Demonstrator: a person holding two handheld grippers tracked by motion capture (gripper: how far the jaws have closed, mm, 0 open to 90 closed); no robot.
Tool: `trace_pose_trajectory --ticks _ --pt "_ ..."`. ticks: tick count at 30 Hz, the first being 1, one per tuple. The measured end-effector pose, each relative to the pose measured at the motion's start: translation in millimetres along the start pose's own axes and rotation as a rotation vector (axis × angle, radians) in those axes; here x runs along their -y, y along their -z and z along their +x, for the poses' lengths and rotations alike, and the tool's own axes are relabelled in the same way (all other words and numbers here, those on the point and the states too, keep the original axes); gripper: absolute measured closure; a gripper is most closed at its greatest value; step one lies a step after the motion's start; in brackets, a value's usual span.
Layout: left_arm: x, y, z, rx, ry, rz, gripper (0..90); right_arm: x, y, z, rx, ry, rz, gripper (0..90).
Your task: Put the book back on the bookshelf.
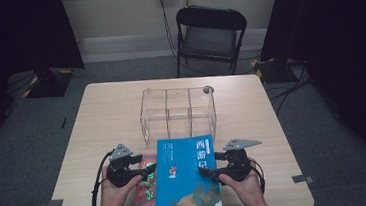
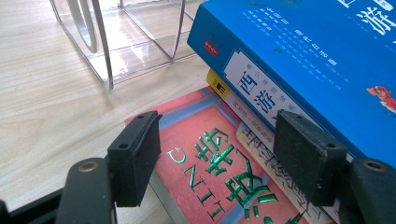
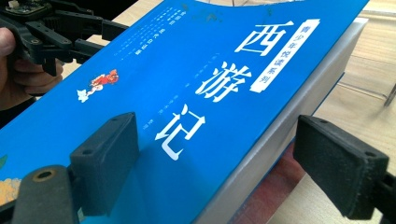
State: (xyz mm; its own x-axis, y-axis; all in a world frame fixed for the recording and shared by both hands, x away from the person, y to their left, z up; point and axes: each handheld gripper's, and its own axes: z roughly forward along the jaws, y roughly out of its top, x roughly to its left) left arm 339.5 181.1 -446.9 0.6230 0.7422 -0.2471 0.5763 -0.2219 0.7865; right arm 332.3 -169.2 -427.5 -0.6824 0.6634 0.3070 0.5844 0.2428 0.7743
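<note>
A thick blue book (image 1: 188, 188) with white Chinese characters tops a small stack at the table's front edge. Under it lie a red book (image 1: 146, 189) with green lettering and a pale book with a yellow spine label (image 2: 247, 121). My left gripper (image 1: 149, 170) is at the blue book's left side. Its jaws stand open over the red book (image 2: 205, 168), the right pad close to the blue spine (image 2: 261, 93). My right gripper (image 1: 206, 167) straddles the blue book's right edge (image 3: 280, 126): one pad over the cover, the other apart from the page edge. The left gripper (image 3: 51, 28) shows beyond.
A clear acrylic organizer (image 1: 176, 108) with several compartments stands at the middle of the wooden table (image 1: 106, 114), just behind the books. A black folding chair (image 1: 210, 35) sits beyond the far edge. Cables run along the floor at the right.
</note>
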Motion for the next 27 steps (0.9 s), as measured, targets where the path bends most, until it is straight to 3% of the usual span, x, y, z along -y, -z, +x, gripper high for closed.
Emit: trace_pose_trajectory --ticks 5,8,15,22,27 --pt "0.0 -0.4 1.0 0.002 0.005 0.003 31.2 -3.1 1.3 5.1 0.035 0.033 0.008 17.0" --pt "0.0 -0.3 1.1 0.002 0.003 0.004 31.2 -3.4 5.2 7.5 0.057 0.054 -0.021 23.7" --pt "0.5 -0.8 0.4 -0.006 -0.011 0.011 31.6 -5.5 13.7 12.0 0.035 0.06 -0.067 30.3" --pt "0.6 -0.9 0.8 -0.002 -0.012 0.013 31.4 -5.3 25.9 16.3 -0.003 0.054 -0.077 38.0" --pt "0.0 -1.8 3.8 -0.014 0.002 0.006 32.4 -6.3 23.7 14.2 -0.006 0.036 -0.098 41.6"
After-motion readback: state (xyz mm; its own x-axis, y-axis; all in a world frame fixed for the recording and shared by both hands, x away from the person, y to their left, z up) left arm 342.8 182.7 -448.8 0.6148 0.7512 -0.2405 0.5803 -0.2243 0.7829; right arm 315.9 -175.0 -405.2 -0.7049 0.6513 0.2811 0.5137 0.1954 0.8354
